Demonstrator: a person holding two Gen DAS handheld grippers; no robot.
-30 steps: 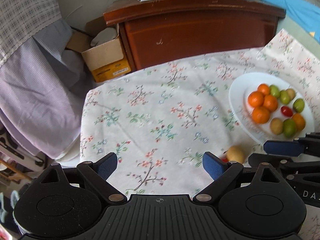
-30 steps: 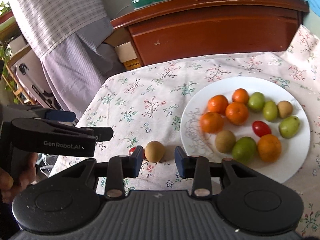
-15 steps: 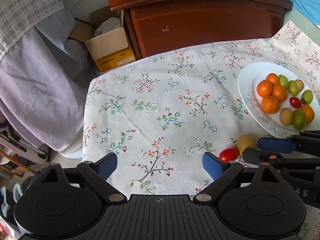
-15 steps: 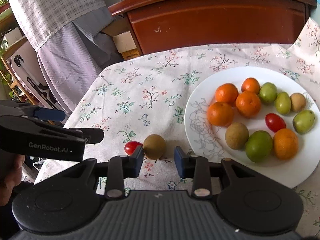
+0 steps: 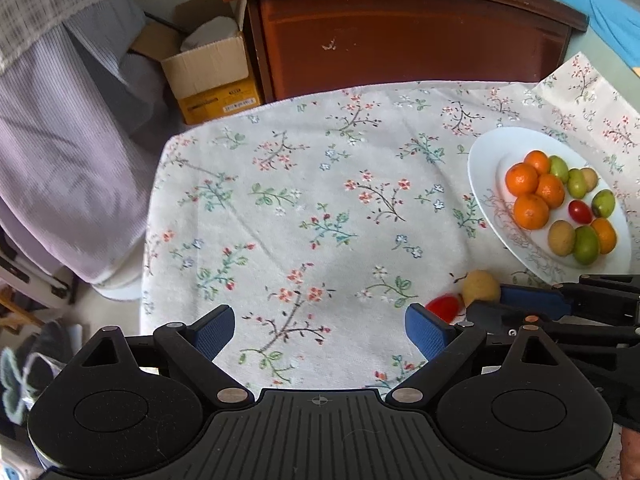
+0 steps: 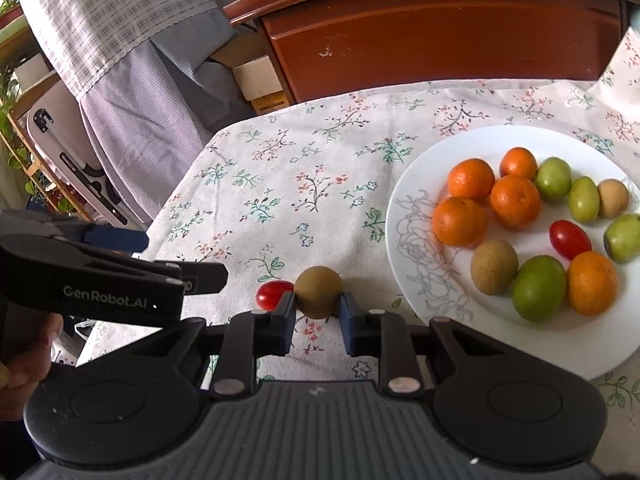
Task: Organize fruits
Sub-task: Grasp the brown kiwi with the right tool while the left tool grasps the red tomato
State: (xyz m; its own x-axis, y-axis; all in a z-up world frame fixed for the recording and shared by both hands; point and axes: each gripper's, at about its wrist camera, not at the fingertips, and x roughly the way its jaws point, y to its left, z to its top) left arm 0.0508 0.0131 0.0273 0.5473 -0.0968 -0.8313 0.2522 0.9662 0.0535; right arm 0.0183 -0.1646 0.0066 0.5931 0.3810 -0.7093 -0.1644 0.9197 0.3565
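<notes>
A white plate (image 6: 404, 216) on the flowered tablecloth holds several oranges, green fruits, brown fruits and one cherry tomato (image 6: 569, 239). A brown round fruit (image 6: 318, 297) lies on the cloth left of the plate, between my right gripper's (image 6: 317, 309) blue pads, which touch it on both sides. A loose cherry tomato (image 6: 273, 294) lies just left of it. My left gripper (image 5: 320, 332) is wide open and empty above bare cloth. The left wrist view shows the plate (image 5: 482, 168), the brown fruit (image 5: 480, 287) and the tomato (image 5: 443, 307) at the right.
A dark wooden cabinet (image 5: 400, 40) stands behind the table. A cardboard box (image 5: 208, 76) and hanging cloth (image 5: 60, 140) are at the left, beyond the table's edge. A blue cloth (image 5: 592, 4) lies at the far right.
My right gripper has moved forward and closed its pads around the brown fruit. My left gripper has drifted a little and stays open.
</notes>
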